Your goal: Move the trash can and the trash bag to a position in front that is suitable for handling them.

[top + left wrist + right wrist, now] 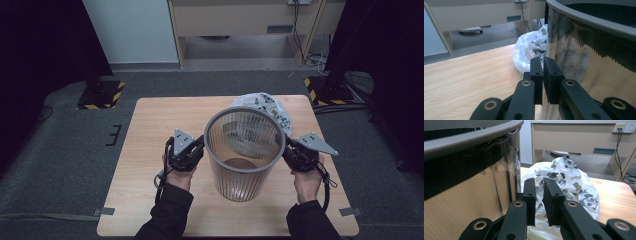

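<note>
While the clear ribbed bin with its grey rim stands upright on the wooden table between the two grippers, the left gripper sits just beside its wall on one side and the right gripper just beside it on the other. Both pairs of jaws are nearly together with nothing between them, the bin's glossy wall close alongside each. Just past the jaws, behind the bin, lies a crumpled white patterned plastic bag.
</note>
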### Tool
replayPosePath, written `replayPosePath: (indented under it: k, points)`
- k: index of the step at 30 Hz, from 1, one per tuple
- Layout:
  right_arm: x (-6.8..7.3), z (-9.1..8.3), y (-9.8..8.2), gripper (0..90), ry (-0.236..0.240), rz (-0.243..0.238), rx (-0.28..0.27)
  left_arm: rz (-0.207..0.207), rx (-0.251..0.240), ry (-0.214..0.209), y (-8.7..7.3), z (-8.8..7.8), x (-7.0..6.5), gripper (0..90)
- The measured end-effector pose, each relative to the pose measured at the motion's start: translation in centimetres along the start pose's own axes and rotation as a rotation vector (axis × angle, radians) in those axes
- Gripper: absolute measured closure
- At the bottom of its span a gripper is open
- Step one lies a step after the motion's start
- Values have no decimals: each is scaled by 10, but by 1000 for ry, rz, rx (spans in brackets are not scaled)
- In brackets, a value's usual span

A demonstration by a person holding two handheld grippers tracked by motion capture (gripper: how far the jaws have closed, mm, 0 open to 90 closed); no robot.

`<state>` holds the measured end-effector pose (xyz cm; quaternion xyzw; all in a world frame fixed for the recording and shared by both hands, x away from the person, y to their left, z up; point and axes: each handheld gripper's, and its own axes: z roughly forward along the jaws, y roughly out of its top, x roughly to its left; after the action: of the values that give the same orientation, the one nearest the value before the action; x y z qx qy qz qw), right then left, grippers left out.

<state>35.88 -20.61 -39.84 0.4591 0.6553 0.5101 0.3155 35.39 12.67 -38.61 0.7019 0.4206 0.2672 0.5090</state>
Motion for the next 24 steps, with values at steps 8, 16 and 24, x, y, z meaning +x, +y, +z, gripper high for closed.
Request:
replayPosePath:
  k: [8, 16, 24]
  points:
    - [18, 4, 0, 813, 24, -1, 1, -8, -1, 26, -5, -16, 10, 869]
    - [38, 6, 0, 821, 42, -5, 2, -9, 4, 57, -11, -30, 18, 880]
    - [29, 9, -1, 604, 9, -33, 6, 22, 58, 79, -21, -32, 31, 731]
